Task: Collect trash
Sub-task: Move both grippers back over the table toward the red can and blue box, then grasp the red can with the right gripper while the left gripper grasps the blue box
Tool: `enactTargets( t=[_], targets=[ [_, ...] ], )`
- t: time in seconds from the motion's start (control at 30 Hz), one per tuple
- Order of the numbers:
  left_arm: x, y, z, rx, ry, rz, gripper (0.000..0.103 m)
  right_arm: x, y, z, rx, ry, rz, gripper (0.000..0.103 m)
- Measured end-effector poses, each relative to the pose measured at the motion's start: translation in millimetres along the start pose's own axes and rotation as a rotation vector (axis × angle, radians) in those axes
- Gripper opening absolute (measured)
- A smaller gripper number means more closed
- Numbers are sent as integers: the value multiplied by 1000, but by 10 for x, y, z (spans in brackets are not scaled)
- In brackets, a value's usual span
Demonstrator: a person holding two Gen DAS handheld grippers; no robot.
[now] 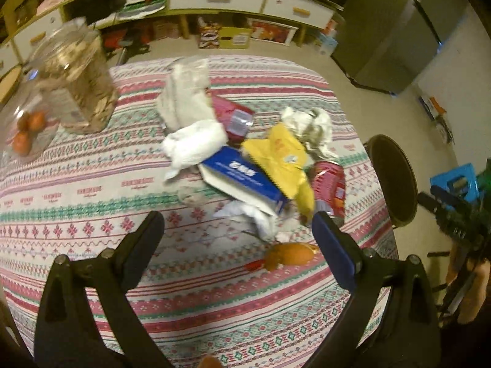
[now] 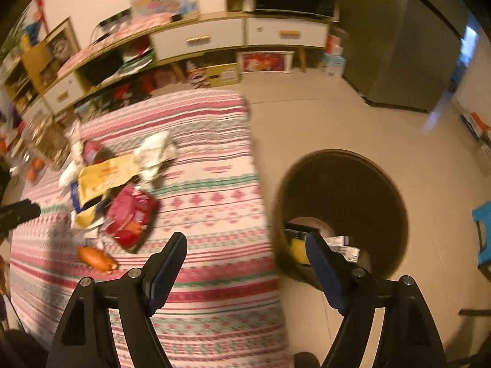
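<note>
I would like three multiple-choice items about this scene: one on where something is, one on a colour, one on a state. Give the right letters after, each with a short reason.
1. Where does the bin stand?
A. on the table
B. on the floor beside the table
C. on the shelf unit

2. What colour is the box lying in the trash pile?
A. blue
B. green
C. black

3. How is the right gripper?
A. shut on a wrapper
B. shut on nothing
C. open and holding nothing

Answers:
1 B: the dark round bin stands on the floor next to the edge of the table.
2 A: the box is blue with a white side, partly under the yellow wrapper.
3 C: the right gripper has its jaws wide apart with nothing between them.
</note>
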State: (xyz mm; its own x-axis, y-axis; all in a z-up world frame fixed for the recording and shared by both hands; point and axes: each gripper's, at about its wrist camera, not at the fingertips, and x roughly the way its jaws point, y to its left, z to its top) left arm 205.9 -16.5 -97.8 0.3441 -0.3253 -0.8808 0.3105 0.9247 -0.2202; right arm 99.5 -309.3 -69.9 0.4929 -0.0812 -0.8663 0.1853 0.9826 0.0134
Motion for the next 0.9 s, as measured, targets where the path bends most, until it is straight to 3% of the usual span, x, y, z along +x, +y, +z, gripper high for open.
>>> enactTargets(
  t=[0.43, 0.8, 0.9],
  targets=[
    [211, 422, 108, -122, 14, 27, 96, 493, 772, 118, -13, 131, 141, 81],
    [244, 559, 144, -171, 11, 21, 96, 927, 1042, 128, 36, 230, 205, 81],
    [273, 561, 144, -183, 17, -8, 96, 1008, 1068, 131, 69, 246, 234, 76]
  ],
)
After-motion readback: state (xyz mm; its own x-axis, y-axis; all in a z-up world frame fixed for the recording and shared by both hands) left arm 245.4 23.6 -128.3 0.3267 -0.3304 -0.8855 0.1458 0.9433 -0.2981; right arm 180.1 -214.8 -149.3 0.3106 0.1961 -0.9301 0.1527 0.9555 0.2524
